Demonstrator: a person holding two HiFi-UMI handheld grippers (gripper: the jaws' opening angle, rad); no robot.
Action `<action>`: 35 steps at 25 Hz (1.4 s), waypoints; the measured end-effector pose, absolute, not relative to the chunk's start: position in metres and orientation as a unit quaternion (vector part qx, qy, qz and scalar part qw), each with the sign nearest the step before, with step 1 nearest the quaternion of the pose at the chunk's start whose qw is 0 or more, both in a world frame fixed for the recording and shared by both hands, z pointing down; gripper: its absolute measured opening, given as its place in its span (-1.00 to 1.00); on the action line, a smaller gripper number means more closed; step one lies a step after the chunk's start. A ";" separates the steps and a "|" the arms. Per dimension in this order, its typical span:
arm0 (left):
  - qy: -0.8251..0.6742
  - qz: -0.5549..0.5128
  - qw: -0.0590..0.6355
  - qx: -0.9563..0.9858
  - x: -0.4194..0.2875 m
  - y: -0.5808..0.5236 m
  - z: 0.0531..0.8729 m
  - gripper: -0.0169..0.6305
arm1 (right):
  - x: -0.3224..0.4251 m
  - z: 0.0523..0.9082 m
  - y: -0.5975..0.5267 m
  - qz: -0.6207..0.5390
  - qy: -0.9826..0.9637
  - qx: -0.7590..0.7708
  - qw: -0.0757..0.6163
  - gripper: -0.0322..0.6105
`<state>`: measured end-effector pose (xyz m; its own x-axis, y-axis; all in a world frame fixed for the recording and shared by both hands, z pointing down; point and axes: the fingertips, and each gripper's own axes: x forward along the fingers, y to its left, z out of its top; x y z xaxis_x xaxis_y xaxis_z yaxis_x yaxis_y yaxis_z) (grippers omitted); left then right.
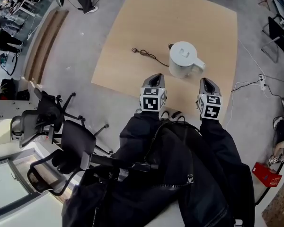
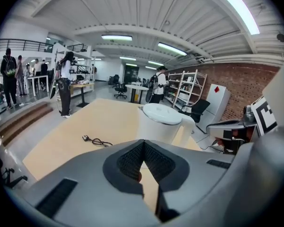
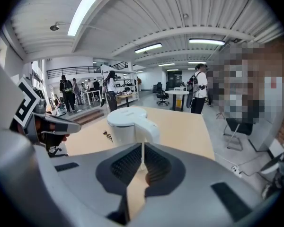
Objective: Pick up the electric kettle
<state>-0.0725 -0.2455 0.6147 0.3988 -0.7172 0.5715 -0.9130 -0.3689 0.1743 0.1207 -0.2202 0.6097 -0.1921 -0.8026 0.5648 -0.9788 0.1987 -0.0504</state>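
One lidded electric kettle (image 1: 183,59) and one cord (image 1: 145,54) are sitting on the board (image 1: 128,37) — the left gripper (image 1: 156,76) and right gripper (image 1: 206,81) are both keeping fingers clenched, empty.

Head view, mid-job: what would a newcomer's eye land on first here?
The white electric kettle stands upright on the pale wooden board laid on the grey floor, with a black cord lying to its left. Next come the left tool and right tool, each bearing a marker cube, both shut and empty at the board's near edge, short of the kettle.
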 end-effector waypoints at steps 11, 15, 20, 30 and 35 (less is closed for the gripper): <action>-0.505 0.229 0.277 0.785 -0.079 -0.250 0.644 -0.94 | 0.134 0.647 -0.248 0.227 -0.718 0.609 0.249 -0.32; -0.507 0.233 0.279 0.782 -0.083 -0.252 0.646 -0.94 | 0.134 0.659 -0.264 0.212 -0.701 0.624 0.271 -0.16; -0.514 0.234 0.284 0.775 -0.094 -0.252 0.648 -0.94 | 0.138 0.675 -0.280 0.203 -0.676 0.643 0.298 -0.16; -0.521 0.229 0.289 0.769 -0.116 -0.255 0.653 -0.94 | 0.141 0.690 -0.300 0.198 -0.642 0.667 0.321 -0.16; -0.517 0.229 0.291 0.772 -0.121 -0.256 0.656 -0.94 | 0.145 0.696 -0.307 0.197 -0.625 0.677 0.335 -0.16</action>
